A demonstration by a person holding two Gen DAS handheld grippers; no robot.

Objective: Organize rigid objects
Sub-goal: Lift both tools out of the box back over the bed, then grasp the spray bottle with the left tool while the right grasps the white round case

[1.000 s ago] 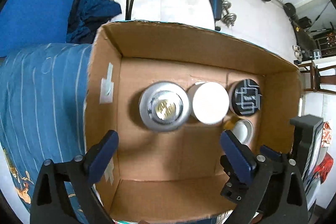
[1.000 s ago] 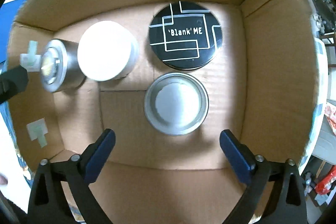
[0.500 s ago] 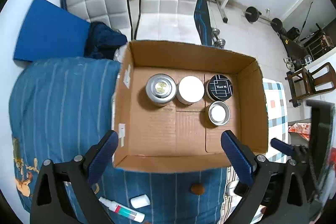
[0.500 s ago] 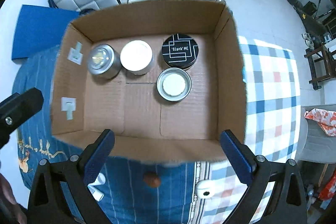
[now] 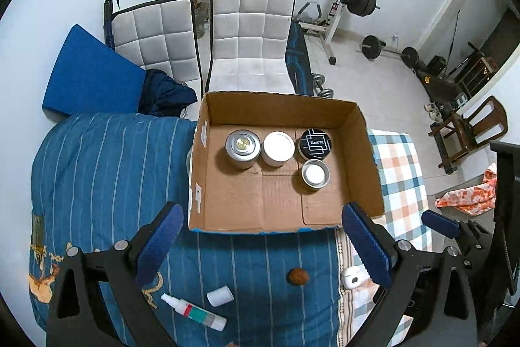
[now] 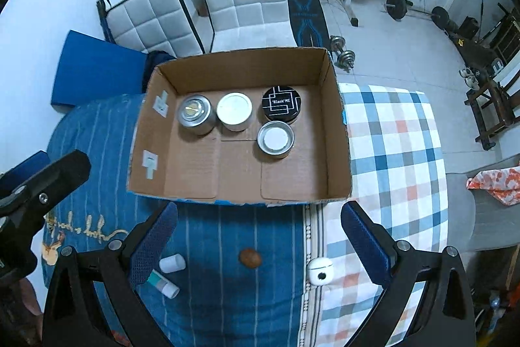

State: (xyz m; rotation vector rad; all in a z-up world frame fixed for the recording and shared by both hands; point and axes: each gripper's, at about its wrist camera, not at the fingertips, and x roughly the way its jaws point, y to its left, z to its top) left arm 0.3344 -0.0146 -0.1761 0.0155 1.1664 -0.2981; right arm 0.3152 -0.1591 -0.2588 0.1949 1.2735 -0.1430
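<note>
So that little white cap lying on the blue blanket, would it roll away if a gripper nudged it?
Probably. The white cap looks like a short cylinder lying on its side, so it could roll. The soft blanket would likely slow it. It looks small and smooth, probably light plastic, so the wide open right gripper might flick it.

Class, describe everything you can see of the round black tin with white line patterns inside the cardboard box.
The round black tin is low and flat, its lid printed with white angular lines and the words 'Blank' ME. It sits upright on the cardboard box floor against the far wall, rightmost in a row of three, with a small silver tin close in front. Neither gripper touches it.
</note>
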